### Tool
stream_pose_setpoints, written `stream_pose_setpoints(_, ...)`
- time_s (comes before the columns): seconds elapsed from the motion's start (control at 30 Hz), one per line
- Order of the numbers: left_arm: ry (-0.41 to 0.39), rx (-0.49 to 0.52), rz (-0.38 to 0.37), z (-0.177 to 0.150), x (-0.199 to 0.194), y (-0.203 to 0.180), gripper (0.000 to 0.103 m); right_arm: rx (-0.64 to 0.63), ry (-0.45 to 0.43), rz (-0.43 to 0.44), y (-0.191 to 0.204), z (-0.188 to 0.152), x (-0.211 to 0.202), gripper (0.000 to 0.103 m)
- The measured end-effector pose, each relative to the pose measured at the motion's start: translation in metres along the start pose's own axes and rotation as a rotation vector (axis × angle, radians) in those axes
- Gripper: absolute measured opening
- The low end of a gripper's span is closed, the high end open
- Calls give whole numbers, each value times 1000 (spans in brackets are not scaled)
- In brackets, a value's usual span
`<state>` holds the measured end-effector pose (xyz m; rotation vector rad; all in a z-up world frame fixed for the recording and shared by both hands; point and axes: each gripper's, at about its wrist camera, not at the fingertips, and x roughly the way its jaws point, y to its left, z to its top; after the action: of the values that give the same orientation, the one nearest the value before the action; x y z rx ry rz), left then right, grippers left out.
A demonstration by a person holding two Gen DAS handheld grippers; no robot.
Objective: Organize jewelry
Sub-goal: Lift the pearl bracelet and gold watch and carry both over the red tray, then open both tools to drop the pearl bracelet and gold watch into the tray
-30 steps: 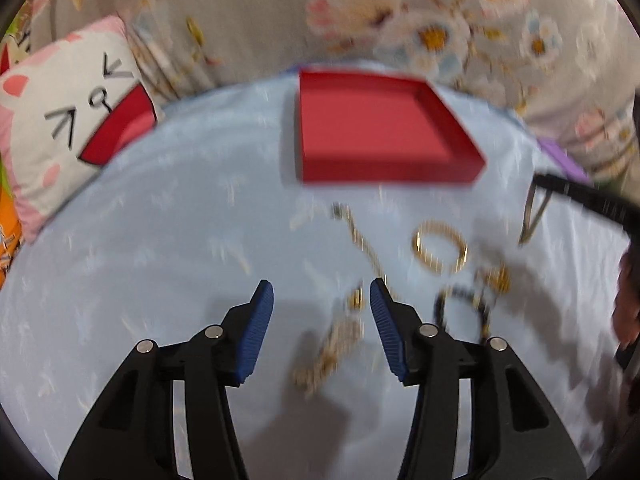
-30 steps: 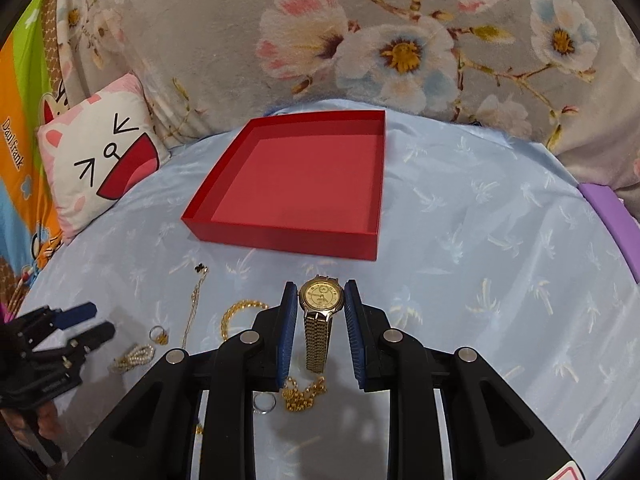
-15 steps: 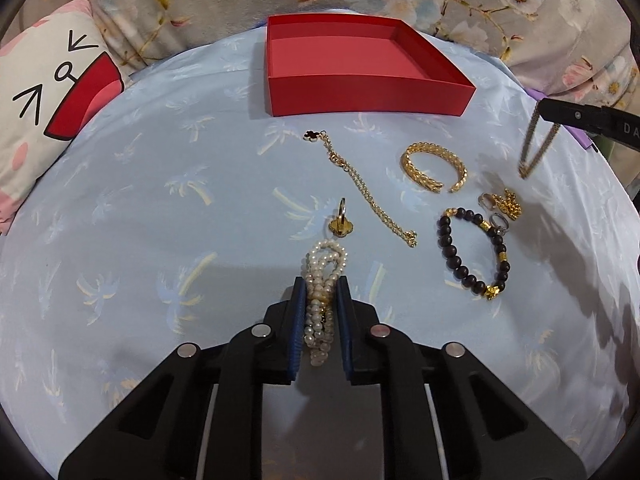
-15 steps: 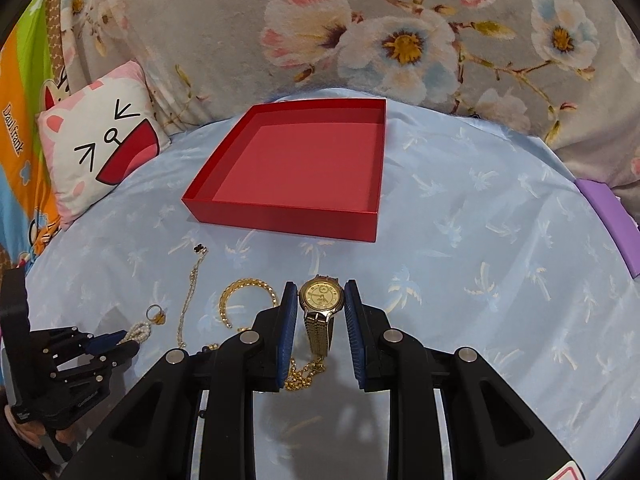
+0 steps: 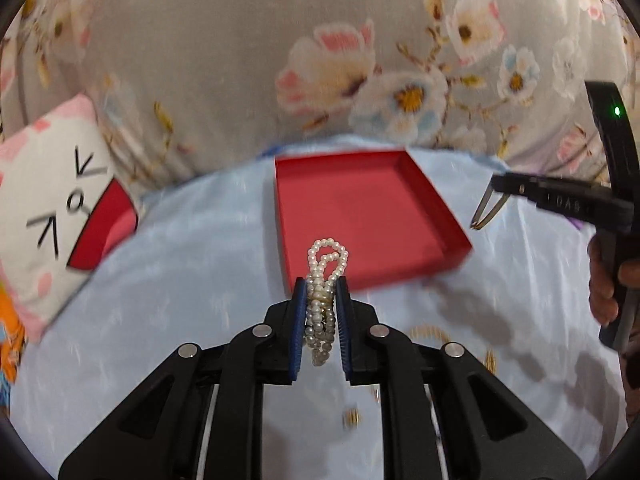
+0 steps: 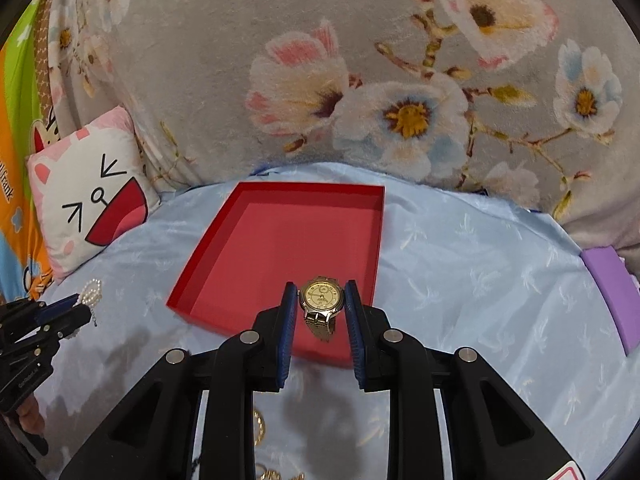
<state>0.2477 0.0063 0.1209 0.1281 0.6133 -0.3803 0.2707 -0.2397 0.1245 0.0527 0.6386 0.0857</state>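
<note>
**Both grippers loaded, held near the red tray**

Left gripper (image 5: 321,286): jaws pinching a pearl bracelet (image 5: 323,280). The strands are bunched into one long bundle that runs along the fingers. Its looped end pokes out past the fingertips toward the red tray (image 5: 360,216); the other end hangs down between the fingers. The bracelet is off the bed, just short of the tray's near wall.

Right gripper (image 6: 321,292): jaws pinching a gold watch (image 6: 322,304) by the sides of its case. The dial faces up and toward the camera. The band hangs down below the case, so the long axis is roughly vertical. The watch sits over the tray's near edge, clear of the floor of the tray. From the left wrist view the folded band dangles from the right gripper's tips, to the right of the tray.

The tray lies flat on the pale blue bedsheet (image 6: 480,264). Its interior shows bare red.

Loose gold pieces (image 5: 430,334) lie on the sheet under and beside the grippers, blurred in the left view; what kind they are I cannot tell. A cat-face cushion (image 6: 90,196) leans at the left against a grey flowered blanket (image 6: 360,92). A purple block (image 6: 612,292) sits at the right edge of the bed.
</note>
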Motion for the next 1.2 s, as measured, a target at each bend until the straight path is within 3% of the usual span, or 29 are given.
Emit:
stream_pose_setpoints(0.13, -39, -14, -7, 50, 52, 5, 14, 1, -20, -23, -4, 37, 43, 22)
stream_pose_setpoints(0.27, -9, -26, 11, 79, 113, 10, 14, 30, 27, -7, -12, 57, 94, 22)
stream_pose_setpoints(0.43, 38, -24, 16, 93, 171, 10, 14, 31, 97, -11, -13, 70, 147, 22)
stream_pose_setpoints(0.67, 101, -46, 45, 86, 227, 10, 15, 26, 158, -33, -15, 65, 198, 25)
stream_pose_setpoints(0.77, 116, -60, 67, 83, 240, 11, 17, 4, 134, -56, -13, 65, 201, 52)
stream_pose_setpoints(0.8, 124, -62, 72, 83, 242, 11, 23, 4, 126, -61, -14, 66, 201, 54)
stream_pose_setpoints(0.83, 123, -65, 84, 83, 241, 12, 38, 7, 121, -57, -15, 66, 200, 55)
stream_pose_setpoints(0.9, 113, -82, 100, 82, 239, 13, 49, 19, 130, -70, -18, 65, 201, 55)
stream_pose_setpoints(1.07, 136, -126, 81, 74, 235, 17, 48, 38, 127, -60, -21, 57, 190, 54)
stream_pose_setpoints(1.2, 144, -81, 66, 67, 226, 3, 48, -4, 134, -77, -12, 49, 182, 54)
